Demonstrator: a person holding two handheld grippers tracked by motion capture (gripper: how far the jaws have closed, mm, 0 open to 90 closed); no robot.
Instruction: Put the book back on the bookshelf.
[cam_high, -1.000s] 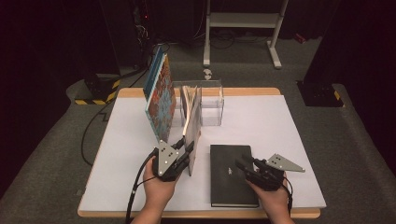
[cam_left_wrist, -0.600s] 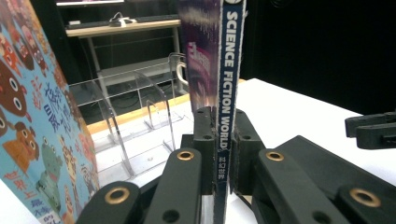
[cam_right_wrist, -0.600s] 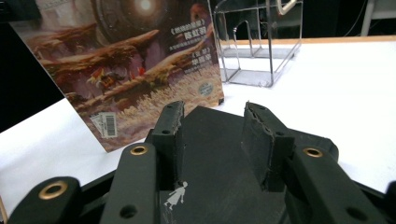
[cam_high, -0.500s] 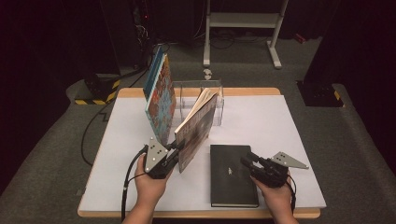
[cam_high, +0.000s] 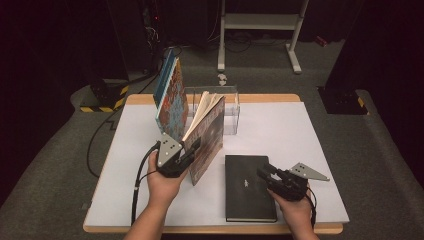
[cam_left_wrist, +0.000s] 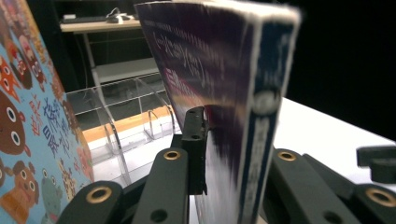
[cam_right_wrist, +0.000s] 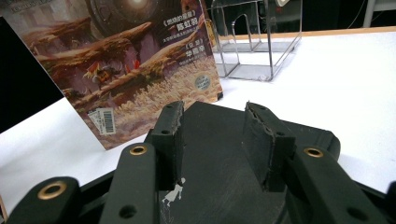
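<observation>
- Colourful picture book (cam_high: 172, 97): stands upright at the left end of the clear acrylic rack (cam_high: 227, 107) at the far side of the bench (cam_high: 310, 145), unchanged from a second ago.
- Left tongs (cam_high: 189, 152): clamped on the lower edge of the paperback (cam_high: 207, 137). Its jaws tightened, then eased a little within the last second, with the book between them throughout. The paperback, nearly upright a second ago, now leans right with its pages fanning at the top. Judgement: it is being steered toward a rack slot and is not yet seated.
- Black hardcover (cam_high: 247, 187): lies flat near the front edge, unmoved.
- Right tongs (cam_high: 266, 173): part open over the hardcover, gripping nothing; judged next in line.
</observation>
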